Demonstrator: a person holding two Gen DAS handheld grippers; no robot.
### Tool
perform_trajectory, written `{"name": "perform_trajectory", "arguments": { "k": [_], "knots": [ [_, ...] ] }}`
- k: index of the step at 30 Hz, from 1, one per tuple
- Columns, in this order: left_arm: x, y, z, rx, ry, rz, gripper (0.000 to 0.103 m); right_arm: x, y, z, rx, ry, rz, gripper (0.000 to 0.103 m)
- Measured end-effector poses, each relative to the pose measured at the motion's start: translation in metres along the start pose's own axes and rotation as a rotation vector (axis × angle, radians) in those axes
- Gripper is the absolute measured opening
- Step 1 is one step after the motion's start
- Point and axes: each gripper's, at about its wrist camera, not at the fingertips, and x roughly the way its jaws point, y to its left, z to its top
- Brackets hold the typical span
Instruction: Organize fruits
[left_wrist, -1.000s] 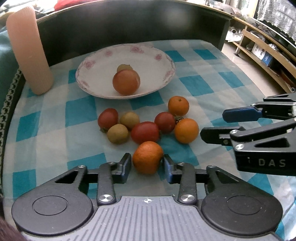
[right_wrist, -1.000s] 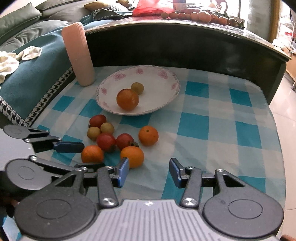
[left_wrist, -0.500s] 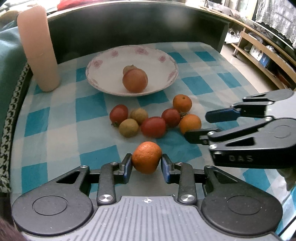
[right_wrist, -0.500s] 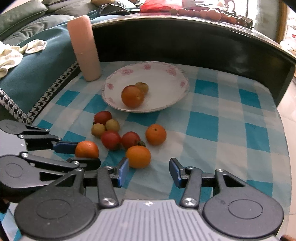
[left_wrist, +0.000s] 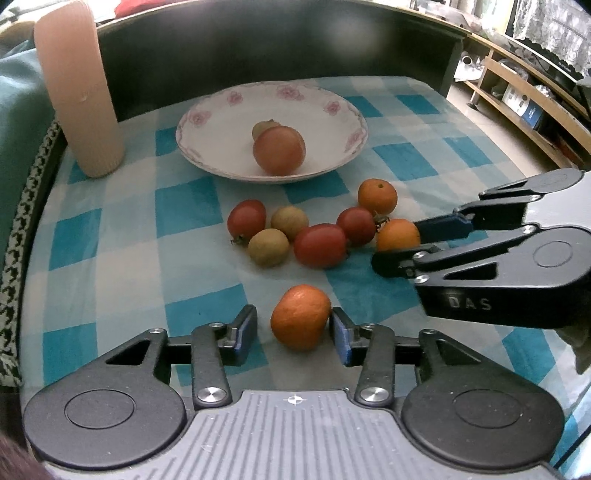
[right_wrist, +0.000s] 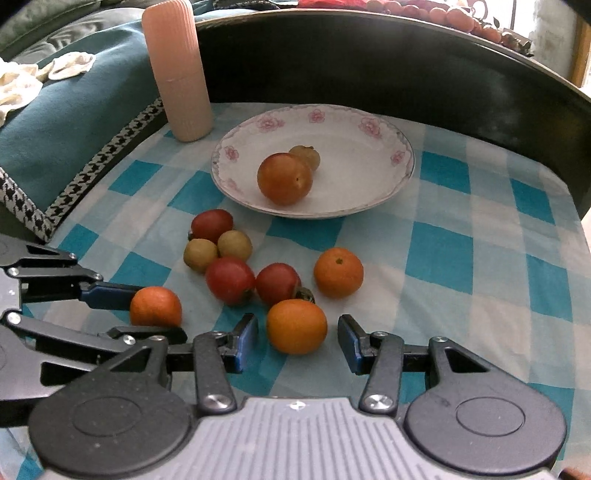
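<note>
Mandarins first, at the near edge of the checked cloth (left_wrist: 110, 240). Found the left gripper (left_wrist: 293, 325) low over the cloth with a near mandarin (left_wrist: 300, 317) straight ahead between its fingers. Saw its jaws parted, having just been opening: right-hand pad at or against the peel, left-hand pad clearly apart, so no grip on the fruit. Found the right gripper (right_wrist: 299, 332) just beside it, astride a second mandarin (right_wrist: 296, 326). Saw cloth on both sides of that fruit, so jaws open and nothing held.

Noted both fruits round, with no long axis to line up. Judged that a plain squeeze would take either, the right one being better centred.

Further in, saw a loose cluster mid-cloth: three red tomatoes (left_wrist: 320, 245), two brownish longans (left_wrist: 268, 246) and a third mandarin (right_wrist: 338, 272). Noted the nearest tomato almost touching the second mandarin, so judged that a closing finger could nudge it.

Beyond the cluster, toward the far edge, saw the flowered plate (left_wrist: 207, 122) dead ahead of both grippers, carrying a large orange-red fruit (left_wrist: 279, 149) and a small one (left_wrist: 263, 127) behind it. Noted a pink ribbed cylinder (left_wrist: 79, 88) upright at the far left corner, well clear of the path.
</note>
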Motion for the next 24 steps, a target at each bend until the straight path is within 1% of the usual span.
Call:
{"name": "perform_trajectory", "arguments": {
  "k": [1,2,3,4,5,9,13,20,23,24],
  "knots": [
    [0.0,-0.001,0.0,0.004,-0.001,0.002,0.051,-0.001,0.001,0.0,-0.005,0.002,-0.006,0.059],
    [0.0,-0.001,0.0,0.006,0.001,-0.006,0.045,-0.001,0.001,-0.001,-0.008,0.005,-0.012,0.056],
    [0.001,-0.002,0.0,0.004,0.003,-0.012,0.042,-0.002,0.001,-0.001,-0.006,0.006,-0.011,0.054],
    [0.0,-0.003,0.0,0.008,0.002,-0.011,0.042,-0.004,0.001,-0.002,-0.003,0.006,-0.003,0.05],
    [0.0,-0.004,-0.001,0.016,0.001,-0.005,0.041,-0.005,0.001,-0.003,-0.003,0.008,0.002,0.049],
    [-0.002,-0.005,-0.002,0.025,0.007,-0.004,0.041,-0.009,0.0,-0.007,-0.006,0.018,0.003,0.049],
    [-0.009,-0.01,-0.006,0.032,0.012,-0.023,0.041,-0.014,0.002,-0.012,-0.014,0.027,0.016,0.049],
    [-0.017,-0.024,-0.019,0.052,0.018,-0.023,0.042,-0.036,0.012,-0.031,-0.035,0.026,0.038,0.049],
    [-0.016,-0.026,-0.024,0.057,0.031,-0.013,0.042,-0.04,0.017,-0.041,-0.057,0.036,0.031,0.049],
    [-0.016,-0.026,-0.025,0.056,0.032,-0.011,0.043,-0.04,0.019,-0.045,-0.064,0.051,0.033,0.049]
  ]
}}
